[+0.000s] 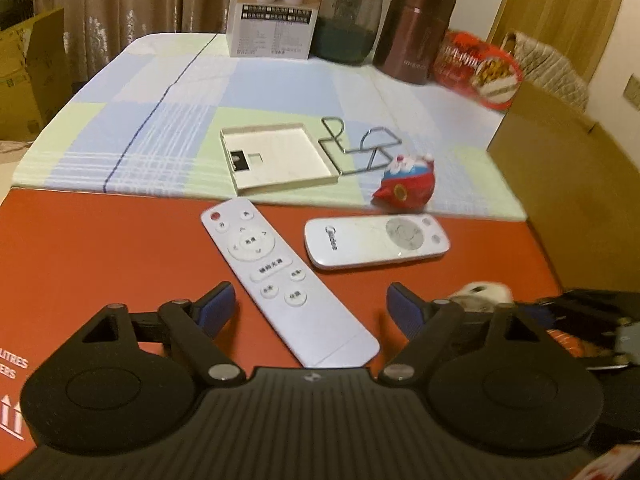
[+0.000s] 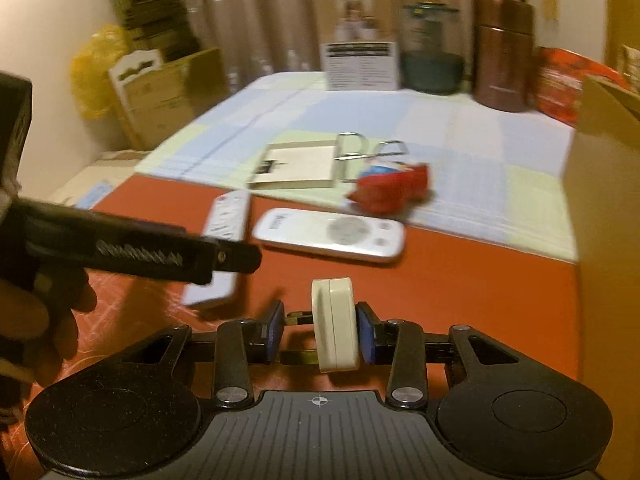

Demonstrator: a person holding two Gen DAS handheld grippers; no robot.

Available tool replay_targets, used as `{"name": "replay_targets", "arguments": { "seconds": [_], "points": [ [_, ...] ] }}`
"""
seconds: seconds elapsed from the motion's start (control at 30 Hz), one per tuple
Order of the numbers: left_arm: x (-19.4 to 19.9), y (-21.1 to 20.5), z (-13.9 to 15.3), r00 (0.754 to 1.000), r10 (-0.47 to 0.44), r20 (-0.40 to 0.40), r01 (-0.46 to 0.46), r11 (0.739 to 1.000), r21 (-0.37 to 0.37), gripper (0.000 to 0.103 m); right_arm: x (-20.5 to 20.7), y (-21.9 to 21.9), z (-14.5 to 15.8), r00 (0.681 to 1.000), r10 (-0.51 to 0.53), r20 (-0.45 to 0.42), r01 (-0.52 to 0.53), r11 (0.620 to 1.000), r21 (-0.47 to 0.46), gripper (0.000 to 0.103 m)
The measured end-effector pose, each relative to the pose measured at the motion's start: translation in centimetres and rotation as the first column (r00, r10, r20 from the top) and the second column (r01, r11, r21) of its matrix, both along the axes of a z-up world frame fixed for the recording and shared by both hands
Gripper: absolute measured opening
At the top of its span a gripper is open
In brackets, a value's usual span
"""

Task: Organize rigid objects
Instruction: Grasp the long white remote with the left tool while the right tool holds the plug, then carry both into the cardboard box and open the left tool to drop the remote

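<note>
- Cream puck-shaped case (image 2: pixel 335 324) sits pinched upright in the right gripper (image 2: pixel 320 330).
- Left gripper (image 1: pixel 310 308) has fingers spread astride the long remote (image 1: pixel 280 276), nothing gripped.
- At one o'clock: short remote (image 1: pixel 376 242), red toy (image 1: pixel 404 188), wire puzzle (image 1: pixel 360 146), all unsorted.
- At twelve o'clock, white tray (image 1: pixel 280 160) is nearly empty.

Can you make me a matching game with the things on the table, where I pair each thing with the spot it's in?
Things:
1. long white remote control
2. small white rounded plug-like block
3. red round toy figure
4. shallow white square box lid

Places:
A. on the checked cloth, beside the bent wire puzzle
B. lying between the open fingers of the left gripper
C. clamped in the right gripper
D. at the cloth's edge, just beyond the short white remote control

Pairs: 1-B, 2-C, 3-D, 4-A
</note>
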State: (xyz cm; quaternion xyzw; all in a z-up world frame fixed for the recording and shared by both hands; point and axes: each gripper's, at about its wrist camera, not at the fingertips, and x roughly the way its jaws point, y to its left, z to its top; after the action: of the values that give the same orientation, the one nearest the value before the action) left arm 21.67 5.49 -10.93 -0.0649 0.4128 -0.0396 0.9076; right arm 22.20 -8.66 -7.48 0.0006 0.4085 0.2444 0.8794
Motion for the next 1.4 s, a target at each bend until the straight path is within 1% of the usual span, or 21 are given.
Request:
{"name": "replay_targets", "arguments": {
  "seconds": [0.07,0.1,0.13,0.17,0.2,0.27,0.33,0.4,0.53,0.6,0.63,0.87,0.93,1.07,1.1,1.13,1.2,1.4],
  "points": [
    [0.2,-0.6,-0.5,1.0,0.011,-0.01,-0.011,0.999,0.034,0.066,0.1,-0.8,0.0,1.0,-0.023,-0.013,0.023,1.0,0.018,0.035],
    [0.1,-0.7,-0.7,1.0,0.018,-0.003,-0.018,0.998,0.058,0.065,0.1,-1.0,0.0,0.999,-0.029,-0.019,0.029,0.999,0.026,0.035],
    [0.0,-0.8,-0.8,1.0,0.021,-0.001,-0.021,0.997,0.079,0.06,0.0,-1.2,0.0,0.999,-0.038,-0.023,0.039,0.999,0.033,0.035],
    [-0.2,-0.8,-0.7,1.0,0.021,-0.001,-0.021,0.996,0.092,0.052,-0.1,-1.4,0.0,0.998,-0.05,-0.027,0.051,0.998,0.043,0.035],
    [-0.4,-0.6,-0.7,1.0,0.024,-0.003,-0.023,0.995,0.099,0.049,-0.1,-1.6,0.0,0.998,-0.062,-0.033,0.064,0.997,0.052,0.035],
    [-1.0,-0.1,-0.5,0.999,0.031,-0.012,-0.03,0.995,0.1,0.038,-0.1,-2.1,0.0,0.995,-0.09,-0.042,0.092,0.994,0.06,0.035],
    [-1.7,0.1,-0.3,1.0,0.022,-0.018,-0.02,0.993,0.118,0.034,-0.2,-2.1,0.0,0.994,-0.097,-0.043,0.099,0.994,0.044,0.037],
    [-2.1,0.1,-0.3,1.0,0.014,-0.017,-0.011,0.991,0.135,0.034,-0.3,-2.0,-0.1,0.994,-0.097,-0.04,0.098,0.995,0.026,0.037],
    [-2.1,0.1,-0.4,1.0,0.012,-0.004,-0.011,0.991,0.135,0.034,-0.5,-1.6,-0.1,0.996,-0.088,-0.02,0.088,0.996,-0.001,0.038],
    [-2.0,0.1,-0.4,1.0,0.009,0.004,-0.01,0.99,0.137,0.037,-0.6,-1.4,-0.2,0.997,-0.078,-0.001,0.077,0.997,-0.021,0.038],
    [-2.0,0.1,-0.5,1.0,0.008,0.008,-0.009,0.991,0.136,0.041,-0.7,-1.2,-0.3,0.997,-0.071,0.01,0.071,0.997,-0.035,0.039],
    [-1.3,0.1,-0.5,0.999,0.006,0.033,-0.011,0.991,0.137,0.042,-0.8,-0.2,-1.0,0.998,-0.034,0.055,0.04,0.994,-0.104,0.039],
    [-1.0,0.1,-0.6,0.999,0.008,0.033,-0.013,0.99,0.137,0.042,-0.8,0.0,-1.2,0.998,-0.032,0.057,0.038,0.992,-0.119,0.039],
    [-0.7,0.1,-0.9,1.0,0.009,0.03,-0.013,0.991,0.135,0.04,-0.7,0.0,-1.2,0.998,-0.043,0.053,0.049,0.992,-0.115,0.038],
    [-0.7,0.1,-0.9,1.0,0.007,0.03,-0.011,0.99,0.138,0.038,-0.7,0.0,-1.2,0.998,-0.044,0.052,0.049,0.992,-0.115,0.038],
    [-0.7,0.1,-0.9,1.0,0.005,0.031,-0.009,0.99,0.144,0.034,-0.7,0.0,-1.1,0.998,-0.046,0.053,0.051,0.992,-0.115,0.038],
    [-0.7,0.0,-1.0,1.0,0.004,0.031,-0.008,0.988,0.153,0.033,-0.8,0.0,-1.1,0.997,-0.057,0.056,0.063,0.991,-0.116,0.037],
    [-1.7,0.0,-0.5,1.0,0.012,0.02,-0.015,0.99,0.14,0.033,-1.1,-0.2,-0.4,0.995,-0.062,0.079,0.071,0.991,-0.117,0.037]
  ]
}}
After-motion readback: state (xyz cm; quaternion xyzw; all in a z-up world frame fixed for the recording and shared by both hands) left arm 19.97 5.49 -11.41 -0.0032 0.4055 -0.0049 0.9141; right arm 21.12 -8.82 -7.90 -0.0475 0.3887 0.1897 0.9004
